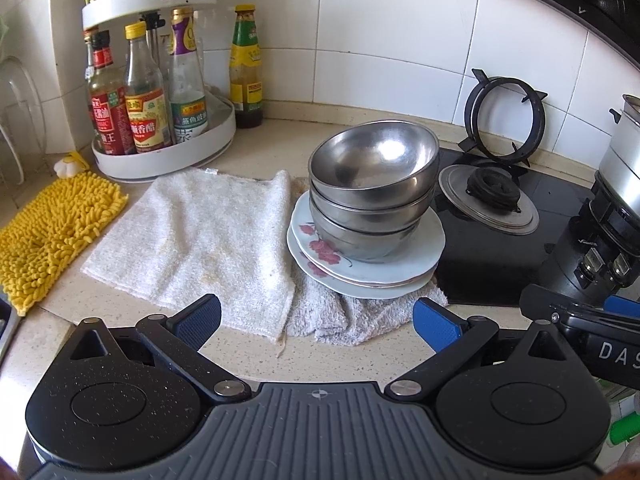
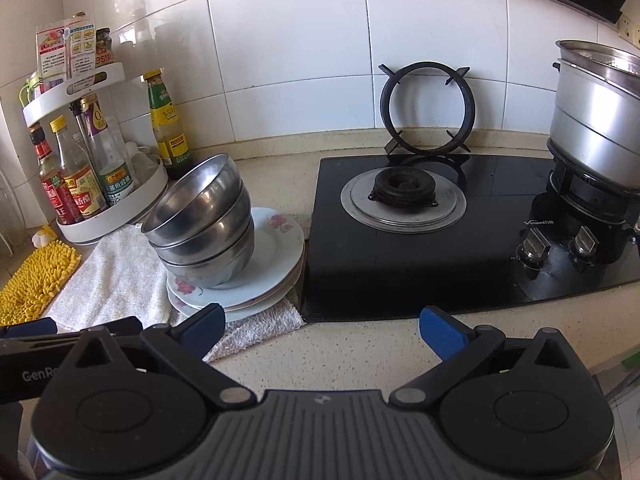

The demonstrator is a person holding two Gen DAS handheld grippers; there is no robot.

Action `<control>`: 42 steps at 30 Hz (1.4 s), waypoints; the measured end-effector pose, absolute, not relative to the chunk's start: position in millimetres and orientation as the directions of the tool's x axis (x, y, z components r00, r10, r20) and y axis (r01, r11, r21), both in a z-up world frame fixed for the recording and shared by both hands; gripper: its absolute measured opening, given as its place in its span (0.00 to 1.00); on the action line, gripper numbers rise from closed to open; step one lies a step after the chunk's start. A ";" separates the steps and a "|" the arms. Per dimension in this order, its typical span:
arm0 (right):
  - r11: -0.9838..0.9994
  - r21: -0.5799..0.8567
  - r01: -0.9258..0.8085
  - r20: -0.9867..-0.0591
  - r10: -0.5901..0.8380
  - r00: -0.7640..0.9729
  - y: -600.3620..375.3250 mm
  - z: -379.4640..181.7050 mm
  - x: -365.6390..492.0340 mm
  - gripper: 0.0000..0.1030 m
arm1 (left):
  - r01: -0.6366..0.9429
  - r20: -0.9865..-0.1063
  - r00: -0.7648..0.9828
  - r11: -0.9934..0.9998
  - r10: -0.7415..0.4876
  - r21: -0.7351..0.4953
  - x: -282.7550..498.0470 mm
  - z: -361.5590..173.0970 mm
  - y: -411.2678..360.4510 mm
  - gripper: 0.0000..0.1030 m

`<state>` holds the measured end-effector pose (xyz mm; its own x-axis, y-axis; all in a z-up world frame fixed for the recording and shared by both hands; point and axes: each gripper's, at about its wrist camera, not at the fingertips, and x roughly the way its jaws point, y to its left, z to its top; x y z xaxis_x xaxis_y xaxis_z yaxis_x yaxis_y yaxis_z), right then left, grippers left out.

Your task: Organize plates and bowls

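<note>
Beside the stove, stacked bowls top plates.

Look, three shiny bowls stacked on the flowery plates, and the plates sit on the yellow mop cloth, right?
Nearly. The bowls are stacked on the plates, but the plates sit on a grey towel, not the yellow cloth, which lies far left. The left wrist view shows it.

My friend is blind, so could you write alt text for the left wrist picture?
Three nested steel bowls sit on stacked floral plates atop towels, beside a black stove. The open left gripper hovers in front; sauce bottles stand behind.
</note>
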<state>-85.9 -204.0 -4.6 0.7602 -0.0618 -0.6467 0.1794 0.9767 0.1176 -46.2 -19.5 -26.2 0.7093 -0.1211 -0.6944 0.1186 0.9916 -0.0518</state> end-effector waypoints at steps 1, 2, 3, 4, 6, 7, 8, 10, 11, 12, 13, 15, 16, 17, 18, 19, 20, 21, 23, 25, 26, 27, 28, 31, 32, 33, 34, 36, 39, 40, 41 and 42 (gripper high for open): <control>0.977 0.118 0.177 -0.649 -0.059 0.759 -203.6 -4.9 -85.8 1.00 | 0.116 -0.696 0.708 0.992 -0.117 -0.049 -46.1 -26.3 -19.6 1.00; 0.977 0.119 0.177 -0.649 -0.058 0.759 -203.1 -5.5 -86.1 1.00 | 0.113 -0.695 0.710 0.993 -0.111 -0.043 -46.4 -26.0 -19.4 1.00; 0.977 0.121 0.176 -0.649 -0.056 0.758 -203.0 -5.7 -86.0 1.00 | 0.111 -0.693 0.713 0.993 -0.106 -0.038 -46.9 -25.6 -19.4 1.00; 0.977 0.123 0.173 -0.650 -0.053 0.758 -202.9 -5.8 -85.5 1.00 | 0.109 -0.691 0.716 0.994 -0.101 -0.033 -47.6 -25.3 -19.3 1.00; 0.978 0.124 0.169 -0.650 -0.049 0.758 -202.0 -5.8 -85.2 1.00 | 0.104 -0.690 0.717 0.994 -0.097 -0.032 -48.2 -24.9 -17.8 1.00; 0.978 0.122 0.167 -0.650 -0.048 0.759 -201.7 -5.7 -85.1 1.00 | 0.101 -0.691 0.717 0.994 -0.095 -0.032 -48.6 -25.0 -17.0 1.00; 0.979 0.120 0.164 -0.650 -0.047 0.758 -200.9 -5.9 -85.0 1.00 | 0.099 -0.692 0.716 0.995 -0.092 -0.031 -48.9 -25.2 -16.4 1.00; 0.979 0.121 0.163 -0.652 -0.045 0.757 -199.4 -6.6 -85.0 1.00 | 0.094 -0.693 0.716 0.995 -0.087 -0.028 -50.1 -25.6 -15.7 1.00; 0.979 0.121 0.162 -0.653 -0.044 0.756 -199.0 -7.2 -85.0 1.00 | 0.092 -0.693 0.716 0.995 -0.083 -0.024 -50.6 -25.8 -15.4 1.00; 0.979 0.120 0.162 -0.655 -0.044 0.754 -198.5 -7.8 -85.1 1.00 | 0.090 -0.695 0.715 0.996 -0.078 -0.019 -50.7 -26.1 -15.3 1.00; 0.980 0.119 0.162 -0.657 -0.045 0.753 -198.0 -8.5 -85.3 1.00 | 0.090 -0.697 0.713 0.996 -0.075 -0.015 -50.7 -26.6 -15.1 1.00; 0.980 0.114 0.163 -0.662 -0.047 0.748 -196.9 -9.8 -86.1 1.00 | 0.089 -0.704 0.706 0.996 -0.071 -0.011 -50.9 -28.1 -15.1 1.00; 0.980 0.111 0.164 -0.665 -0.050 0.745 -196.4 -10.5 -86.4 1.00 | 0.088 -0.709 0.702 0.996 -0.069 -0.010 -51.2 -29.1 -15.0 1.00; 0.980 0.107 0.165 -0.668 -0.052 0.742 -196.0 -11.2 -86.5 1.00 | 0.088 -0.711 0.700 0.996 -0.067 -0.007 -51.4 -30.0 -15.3 1.00; 0.981 0.103 0.166 -0.672 -0.055 0.738 -195.4 -11.9 -86.7 1.00 | 0.088 -0.714 0.697 0.996 -0.064 -0.003 -51.9 -31.0 -15.6 1.00; 0.981 0.099 0.168 -0.675 -0.058 0.735 -194.9 -12.6 -87.0 1.00 | 0.088 -0.717 0.695 0.996 -0.061 0.001 -52.3 -31.8 -15.8 1.00; 0.981 0.096 0.169 -0.677 -0.060 0.733 -194.6 -13.4 -87.5 1.00 | 0.089 -0.718 0.693 0.996 -0.059 0.004 -52.7 -32.7 -15.8 1.00; 0.981 0.093 0.170 -0.680 -0.062 0.731 -194.2 -13.9 -87.9 1.00 | 0.090 -0.719 0.692 0.996 -0.058 0.007 -53.1 -33.5 -15.8 1.00; 0.981 0.089 0.170 -0.683 -0.065 0.728 -193.5 -14.6 -87.9 1.00 | 0.088 -0.720 0.692 0.996 -0.053 0.011 -53.6 -34.4 -15.7 1.00; 0.982 0.083 0.168 -0.686 -0.067 0.725 -192.4 -14.9 -87.3 1.00 | 0.087 -0.719 0.694 0.996 -0.046 0.021 -53.9 -34.8 -15.5 1.00; 0.983 0.080 0.167 -0.687 -0.067 0.723 -191.6 -15.2 -86.9 1.00 | 0.086 -0.718 0.695 0.996 -0.041 0.026 -54.1 -35.1 -15.3 1.00; 0.983 0.079 0.166 -0.689 -0.066 0.722 -191.1 -15.6 -86.3 1.00 | 0.084 -0.717 0.696 0.996 -0.037 0.030 -54.2 -35.4 -15.3 0.99; 0.983 0.079 0.165 -0.691 -0.065 0.720 -190.7 -16.2 -85.8 1.00 | 0.083 -0.717 0.696 0.996 -0.034 0.034 -54.2 -35.7 -15.3 0.99; 0.984 0.076 0.162 -0.696 -0.064 0.715 -190.2 -17.8 -84.5 1.00 | 0.088 -0.713 0.701 0.995 -0.025 0.052 -54.2 -36.3 -15.7 0.99; 0.984 0.077 0.163 -0.697 -0.064 0.714 -190.2 -18.0 -84.2 1.00 | 0.089 -0.711 0.703 0.994 -0.022 0.057 -54.4 -36.2 -16.0 0.99; 0.984 0.077 0.163 -0.698 -0.064 0.713 -190.2 -18.2 -83.9 1.00 | 0.089 -0.710 0.704 0.994 -0.020 0.061 -54.4 -36.2 -16.3 0.99; 0.984 0.076 0.163 -0.700 -0.064 0.711 -190.2 -18.6 -83.6 1.00 | 0.090 -0.709 0.705 0.994 -0.018 0.064 -54.3 -36.3 -16.6 0.99; 0.984 0.073 0.165 -0.702 -0.066 0.709 -190.5 -19.3 -83.4 1.00 | 0.091 -0.713 0.701 0.994 -0.020 0.062 -53.5 -37.1 -16.8 0.99; 0.983 0.074 0.168 -0.706 -0.068 0.705 -191.2 -20.6 -83.4 1.00 | 0.096 -0.716 0.697 0.993 -0.021 0.065 -52.6 -38.3 -17.8 0.99; 0.983 0.073 0.169 -0.708 -0.068 0.703 -191.3 -21.0 -83.4 1.00 | 0.098 -0.719 0.695 0.993 -0.021 0.066 -52.2 -38.7 -18.1 0.99; 0.983 0.073 0.168 -0.708 -0.068 0.703 -191.7 -21.3 -82.8 1.00 | 0.099 -0.722 0.691 0.993 -0.023 0.063 -51.7 -39.2 -18.1 0.99; 0.983 0.075 0.166 -0.707 -0.064 0.704 -192.5 -21.5 -82.9 1.00 | 0.100 -0.727 0.686 0.993 -0.026 0.058 -50.9 -39.4 -17.5 0.99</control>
